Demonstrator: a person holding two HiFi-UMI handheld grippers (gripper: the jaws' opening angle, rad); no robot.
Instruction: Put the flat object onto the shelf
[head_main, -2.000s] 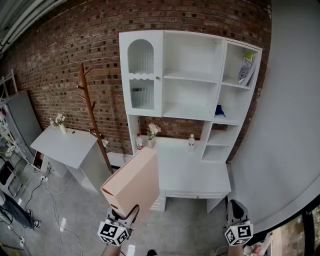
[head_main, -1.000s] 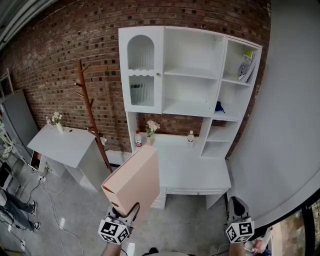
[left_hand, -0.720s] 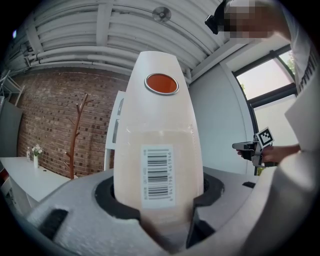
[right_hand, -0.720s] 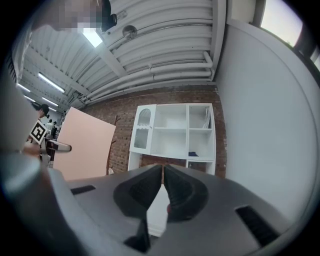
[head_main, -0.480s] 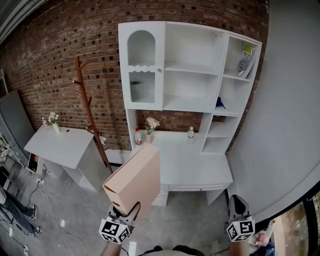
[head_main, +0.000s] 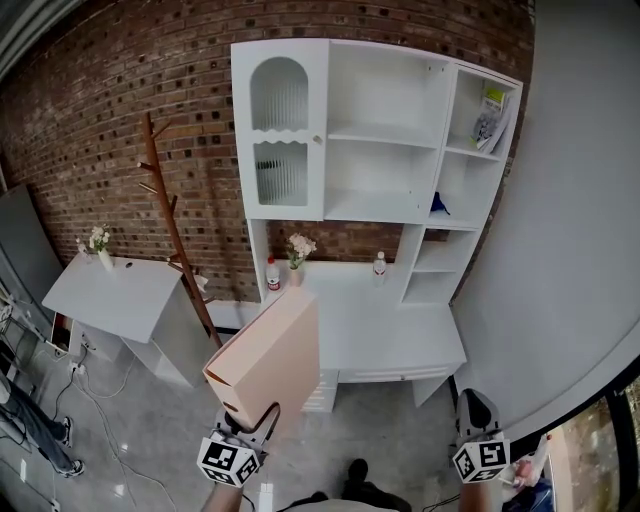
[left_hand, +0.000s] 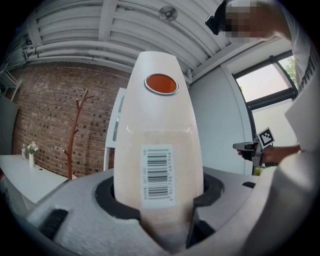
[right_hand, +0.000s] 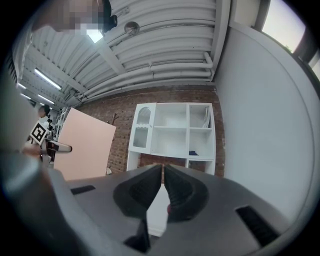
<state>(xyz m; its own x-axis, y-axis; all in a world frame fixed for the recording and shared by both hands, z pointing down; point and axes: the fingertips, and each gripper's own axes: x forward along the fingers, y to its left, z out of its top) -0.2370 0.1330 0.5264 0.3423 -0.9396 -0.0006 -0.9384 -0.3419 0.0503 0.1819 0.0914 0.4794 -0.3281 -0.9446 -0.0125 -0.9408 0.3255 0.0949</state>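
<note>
A flat pale pink file box (head_main: 272, 365) stands upright in my left gripper (head_main: 243, 438), which is shut on its lower spine. In the left gripper view the box's spine (left_hand: 158, 145) fills the middle, with a barcode label and a round finger hole, and the jaws press on both sides of it. The white shelf unit (head_main: 380, 170) stands ahead against the brick wall, over a white desk (head_main: 385, 335). My right gripper (head_main: 478, 420) hangs low at the right, shut and empty; its jaws meet in the right gripper view (right_hand: 163, 172).
A magazine (head_main: 490, 115) leans in the top right shelf compartment, a blue thing (head_main: 438, 208) lies below it. Bottles and a flower vase (head_main: 298, 262) stand at the desk's back. A wooden coat rack (head_main: 165, 215) and a white side table (head_main: 110, 295) are at left. Cables run over the floor.
The view has shifted a little, so the shelf unit sits slightly higher and further left. The box stays in my left gripper in the same pose.
</note>
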